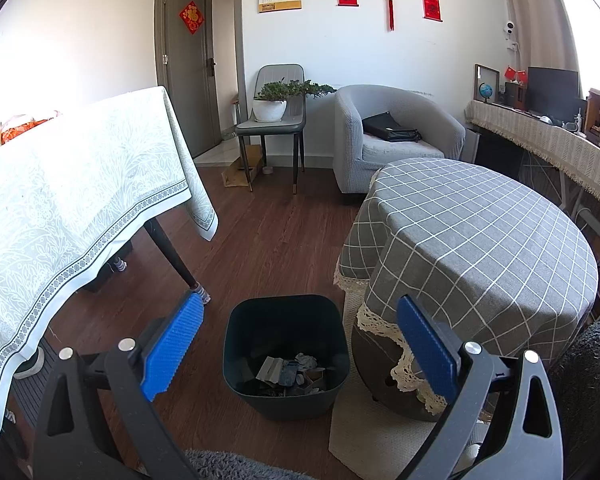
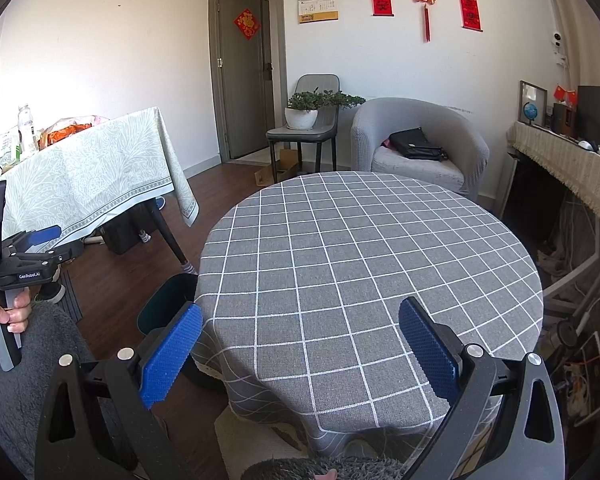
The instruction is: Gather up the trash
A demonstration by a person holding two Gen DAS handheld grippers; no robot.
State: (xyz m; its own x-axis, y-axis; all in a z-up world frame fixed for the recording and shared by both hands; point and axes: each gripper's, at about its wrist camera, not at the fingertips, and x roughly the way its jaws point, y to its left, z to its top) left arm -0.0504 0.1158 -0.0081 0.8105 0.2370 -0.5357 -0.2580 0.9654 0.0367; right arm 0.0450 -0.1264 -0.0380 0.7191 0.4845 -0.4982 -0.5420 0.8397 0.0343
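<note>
A dark bin (image 1: 286, 356) stands on the wood floor beside the round table and holds several scraps of paper and wrapper trash (image 1: 292, 374). My left gripper (image 1: 300, 312) is open and empty, held above the bin with its blue pads (image 1: 172, 348) to either side. My right gripper (image 2: 300, 312) is open and empty over the near part of the round table with the grey checked cloth (image 2: 364, 256). No trash shows on that cloth. The bin's rim (image 2: 162, 304) peeks out at the table's left. The left gripper's body (image 2: 24, 260) shows at far left, held by a hand.
A rectangular table with a pale patterned cloth (image 1: 72, 208) stands at left, cluttered on top (image 2: 28, 132). Its leg (image 1: 172, 256) is close behind the bin. A chair with a potted plant (image 1: 272, 108), a grey armchair (image 1: 396, 136) and a side shelf (image 1: 548, 140) lie beyond.
</note>
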